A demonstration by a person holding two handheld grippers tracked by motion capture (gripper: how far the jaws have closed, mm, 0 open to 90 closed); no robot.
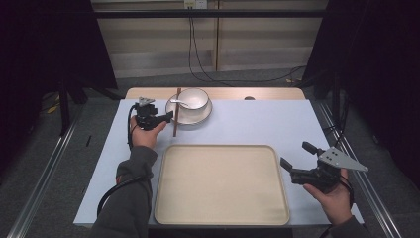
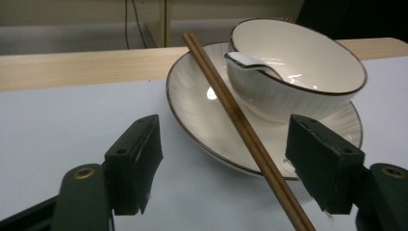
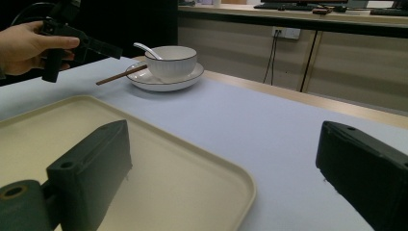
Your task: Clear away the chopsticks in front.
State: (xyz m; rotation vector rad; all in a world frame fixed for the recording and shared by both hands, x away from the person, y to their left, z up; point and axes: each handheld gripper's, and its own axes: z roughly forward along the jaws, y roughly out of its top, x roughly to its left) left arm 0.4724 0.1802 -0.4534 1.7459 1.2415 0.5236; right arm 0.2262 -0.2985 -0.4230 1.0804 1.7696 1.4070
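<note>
My left gripper (image 1: 168, 117) has its two black jaws apart, and nothing is pressed by them. The pair of brown wooden chopsticks (image 2: 240, 125) passes between the jaws, closer to the right one in the left gripper view, but the pads do not touch it. The chopsticks lean with the far end on the rim of the white round plate with a dark edge (image 2: 192, 103) and the near end on the pale blue table cover (image 1: 257, 124). On the plate stands a white bowl (image 2: 298, 72) with a white spoon (image 2: 250, 61). My right gripper (image 1: 294, 156) is released, empty, just beside the beige rectangular tray (image 1: 220, 183).
</note>
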